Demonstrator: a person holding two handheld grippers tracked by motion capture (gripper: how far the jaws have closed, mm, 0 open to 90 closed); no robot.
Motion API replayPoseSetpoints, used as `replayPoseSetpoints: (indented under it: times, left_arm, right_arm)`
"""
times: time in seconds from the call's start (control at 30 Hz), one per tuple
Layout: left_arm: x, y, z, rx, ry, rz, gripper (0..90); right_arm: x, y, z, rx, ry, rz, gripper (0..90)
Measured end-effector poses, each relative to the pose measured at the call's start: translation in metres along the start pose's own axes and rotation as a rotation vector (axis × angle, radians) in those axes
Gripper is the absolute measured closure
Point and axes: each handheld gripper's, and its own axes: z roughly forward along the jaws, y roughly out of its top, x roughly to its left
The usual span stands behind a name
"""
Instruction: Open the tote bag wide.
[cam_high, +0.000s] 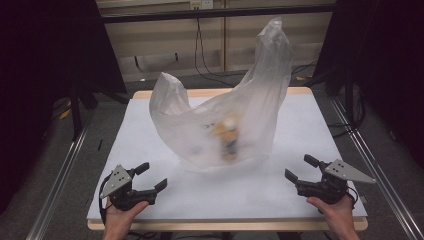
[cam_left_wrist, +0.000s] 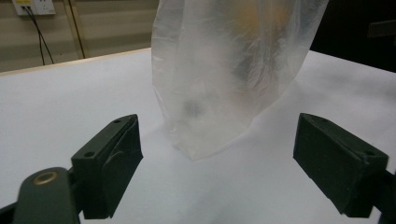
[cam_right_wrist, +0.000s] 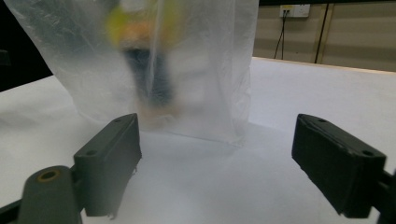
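A translucent plastic bag (cam_high: 225, 117) stands upright in the middle of the white table (cam_high: 150, 150), its two handles sticking up. Inside it shows a blurred yellow, orange and dark object (cam_high: 228, 137), which I cannot identify. My left gripper (cam_high: 152, 177) rests near the front left edge, open and holding nothing, aimed at the bag (cam_left_wrist: 224, 70). My right gripper (cam_high: 300, 169) sits near the front right, also open, with the bag (cam_right_wrist: 154, 70) and the coloured object (cam_right_wrist: 149, 56) ahead of it. Both grippers are well apart from the bag.
The table top has a wooden rim (cam_high: 220, 92) at the back. Metal rails (cam_high: 60, 170) run along the floor on both sides. Dark curtains and stands flank the table; cables hang on the back wall (cam_high: 200, 45).
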Motion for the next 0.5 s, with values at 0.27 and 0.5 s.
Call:
replayPoseSetpoints:
  times: [0.27,0.5]
  left_arm:
    - [-0.005,0.002,-0.002,0.013,-0.015,0.037,48.4]
    - [-0.01,0.007,0.001,0.016,-0.108,0.037,78.5]
  right_arm:
    - [0.001,0.003,0.001,-0.002,0.078,-0.007,52.2]
    - [0.01,0.012,0.002,-0.019,0.134,-0.043,82.1]
